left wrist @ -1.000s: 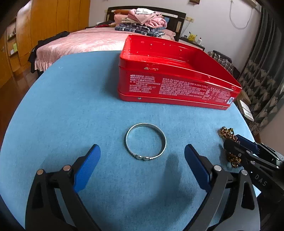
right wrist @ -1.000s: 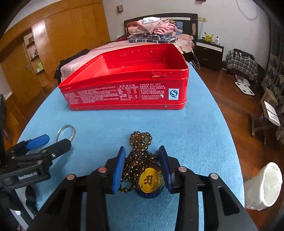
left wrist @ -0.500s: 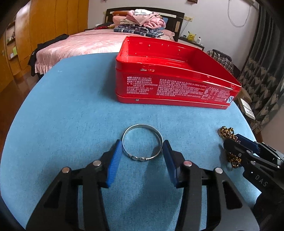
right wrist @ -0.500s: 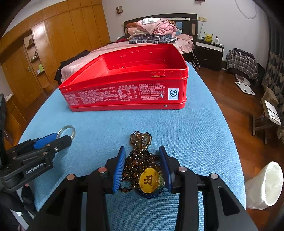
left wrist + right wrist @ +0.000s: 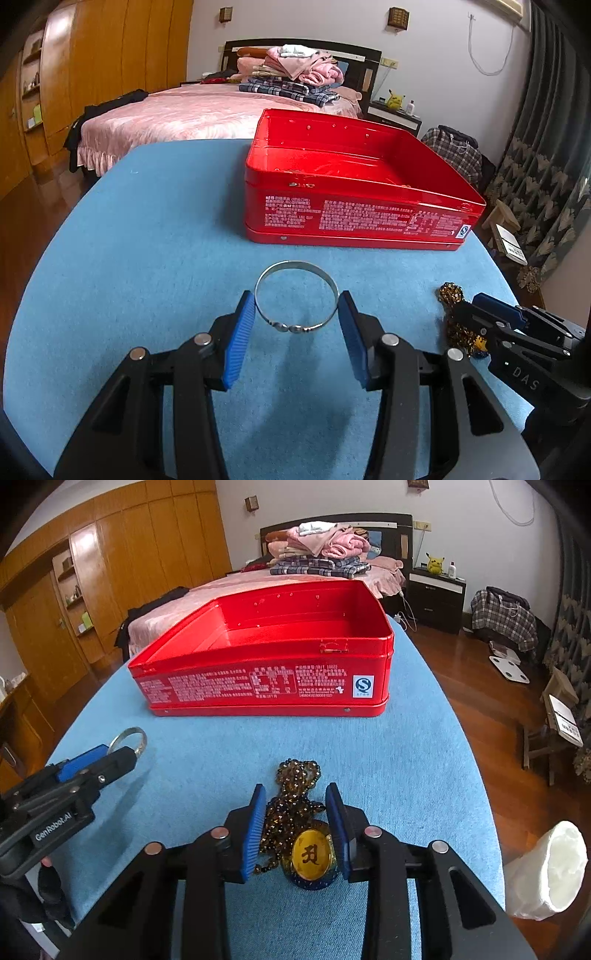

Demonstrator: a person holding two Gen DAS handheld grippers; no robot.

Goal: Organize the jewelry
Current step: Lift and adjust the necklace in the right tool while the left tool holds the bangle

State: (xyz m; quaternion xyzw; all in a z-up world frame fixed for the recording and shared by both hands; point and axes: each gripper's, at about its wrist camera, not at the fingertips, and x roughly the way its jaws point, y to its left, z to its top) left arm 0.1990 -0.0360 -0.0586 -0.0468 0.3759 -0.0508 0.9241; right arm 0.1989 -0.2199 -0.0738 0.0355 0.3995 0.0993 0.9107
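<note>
On blue table [image 5: 147,229]: one bangle [image 5: 296,295], one necklace [image 5: 295,812], one tin [image 5: 266,672].

Home bedroom, pink-covered bed [image 5: 192,114], folded clothes [image 5: 321,550], wooden wardrobe [image 5: 122,561]

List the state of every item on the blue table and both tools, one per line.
Red tin: open, lidless, upright.
Silver bangle: clamped between the left tool pads.
Bead necklace: bunched on the cloth, pendant face up.
Right tool: closing around the necklace, pads touching the beads.
</note>
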